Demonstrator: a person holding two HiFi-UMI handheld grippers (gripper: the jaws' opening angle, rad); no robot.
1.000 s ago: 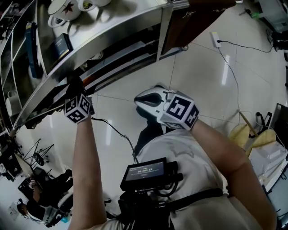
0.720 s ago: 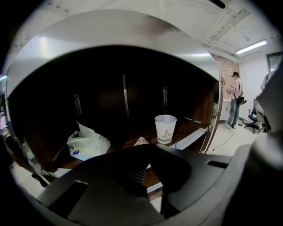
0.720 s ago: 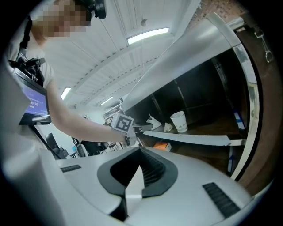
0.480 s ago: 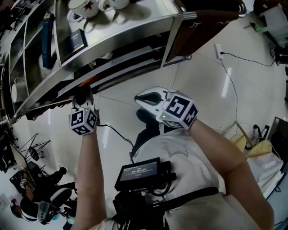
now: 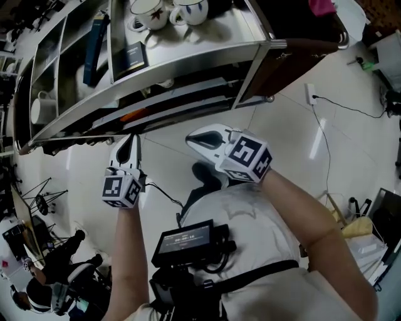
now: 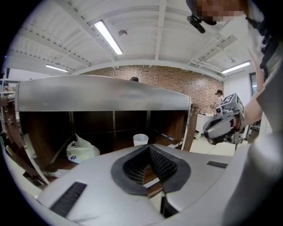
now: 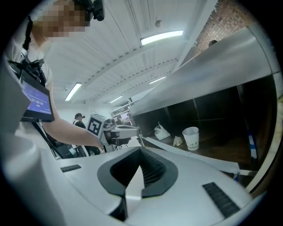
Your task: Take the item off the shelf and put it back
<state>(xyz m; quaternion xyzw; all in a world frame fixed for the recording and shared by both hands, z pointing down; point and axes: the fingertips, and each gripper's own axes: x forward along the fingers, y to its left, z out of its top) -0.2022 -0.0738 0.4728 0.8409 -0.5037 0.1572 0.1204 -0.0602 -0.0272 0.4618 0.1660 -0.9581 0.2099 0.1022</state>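
Before the person stands a steel shelf [image 5: 200,53], with mugs [image 5: 150,11] on its top and dark bays lower down. Both grippers hang just in front of it, over the floor [image 5: 282,119], and apart from each other. The left gripper [image 5: 130,144] has its fingers clenched together with nothing between them. The right gripper [image 5: 195,139] is the same: fingers pressed together, empty.

In a lower bay a white bag [image 6: 82,150] lies on the left. To the right of it, and apart from it, a paper cup [image 6: 140,139] stands upright. The cup seems to me the likely item, though the task does not name it. It is on the shelf and nothing holds it. It should be very light and thin-walled, so it can crush or tip easily. I would take it across the wall a little below the rim, where it is stiffest, with only a gentle squeeze.
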